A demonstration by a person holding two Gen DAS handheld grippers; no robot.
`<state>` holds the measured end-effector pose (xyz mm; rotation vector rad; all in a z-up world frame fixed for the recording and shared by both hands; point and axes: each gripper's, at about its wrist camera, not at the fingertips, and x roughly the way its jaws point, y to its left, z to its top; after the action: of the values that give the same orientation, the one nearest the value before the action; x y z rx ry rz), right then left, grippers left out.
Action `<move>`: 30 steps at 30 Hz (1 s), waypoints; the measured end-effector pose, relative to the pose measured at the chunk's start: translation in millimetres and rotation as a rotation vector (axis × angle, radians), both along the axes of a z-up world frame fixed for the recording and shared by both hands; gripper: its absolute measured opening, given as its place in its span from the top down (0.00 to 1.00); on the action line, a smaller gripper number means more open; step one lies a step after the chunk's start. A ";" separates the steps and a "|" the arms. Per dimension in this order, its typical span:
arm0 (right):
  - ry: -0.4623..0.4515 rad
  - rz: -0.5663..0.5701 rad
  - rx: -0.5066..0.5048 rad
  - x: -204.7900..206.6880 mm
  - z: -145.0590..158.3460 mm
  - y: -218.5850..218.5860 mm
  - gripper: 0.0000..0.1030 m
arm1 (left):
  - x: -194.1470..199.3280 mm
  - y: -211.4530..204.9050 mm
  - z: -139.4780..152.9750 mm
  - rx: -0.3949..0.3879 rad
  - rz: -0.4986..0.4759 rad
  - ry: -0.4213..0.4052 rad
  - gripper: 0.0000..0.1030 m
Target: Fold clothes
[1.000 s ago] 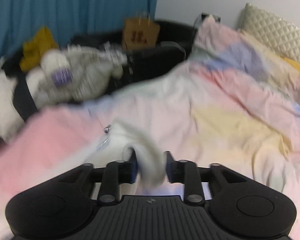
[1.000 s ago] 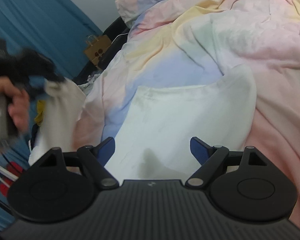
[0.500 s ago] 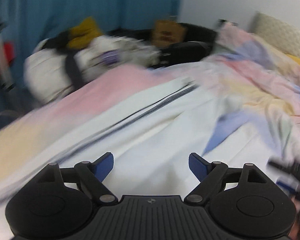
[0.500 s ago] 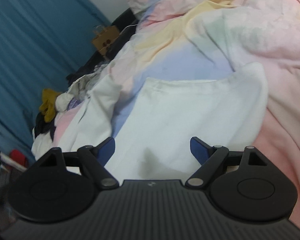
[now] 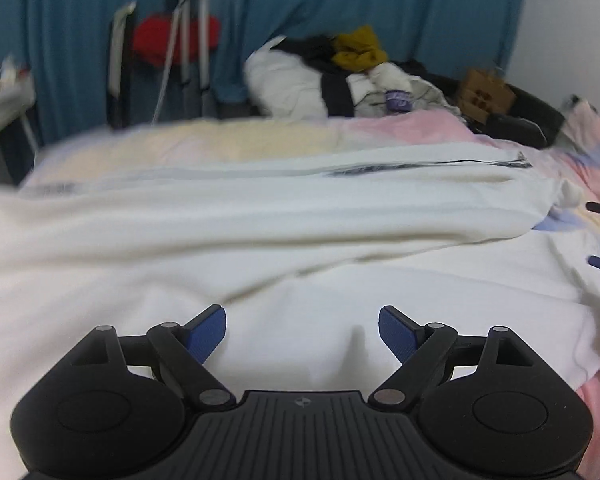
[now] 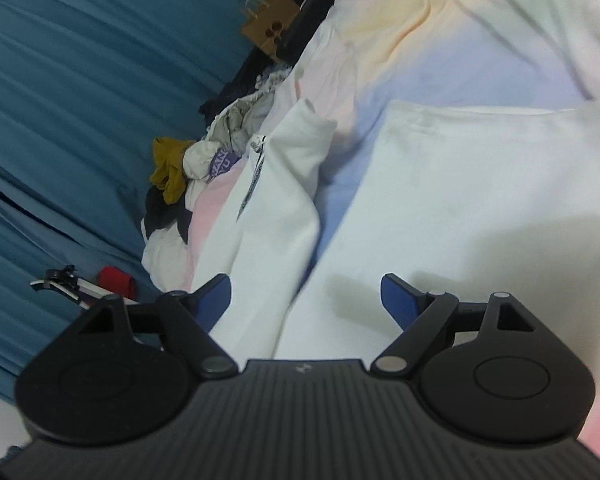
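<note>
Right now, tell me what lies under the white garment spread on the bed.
The white cotton garment rests on a pastel pink, yellow and blue bedsheet, which shows around its edges. Whatever lies beneath its middle is covered.

The white garment (image 5: 300, 232) is viewed low and close by the left wrist camera, faced toward the blue curtain (image 5: 340, 8). It (image 6: 480, 200) is viewed closely, rolled sideways, by the right wrist camera. The clothes pile (image 5: 340, 76) (image 6: 180, 184) beside it is shared.
</note>
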<state>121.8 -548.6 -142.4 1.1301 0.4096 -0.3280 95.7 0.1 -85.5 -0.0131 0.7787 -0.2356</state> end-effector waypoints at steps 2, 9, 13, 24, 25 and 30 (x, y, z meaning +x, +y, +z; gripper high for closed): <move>-0.006 0.017 0.023 17.3 -7.0 -14.7 0.23 | 0.7 8.9 -2.9 -0.034 0.026 0.012 0.17; -0.067 0.017 0.033 81.6 -24.6 -45.6 0.22 | 15.4 6.2 -17.2 -0.077 0.040 0.041 0.17; 0.015 -0.010 -0.088 125.2 -23.3 -48.1 0.22 | 29.5 -1.5 -31.1 -0.082 0.054 0.069 0.17; -0.024 -0.140 -0.308 114.3 2.1 -61.7 0.89 | 50.7 -3.0 -34.9 -0.130 0.105 0.100 0.17; -0.005 -0.135 -0.313 112.0 -1.9 -63.8 0.89 | 49.7 -2.1 -33.9 -0.130 0.108 0.100 0.17; 0.178 -0.064 -0.275 106.9 -47.9 -72.9 0.88 | 43.0 2.3 -26.4 -0.120 0.114 0.094 0.17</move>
<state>228.7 -621.5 -190.4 0.8485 0.4695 -0.5268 138.7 2.4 -112.0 -0.1831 0.8534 -0.1738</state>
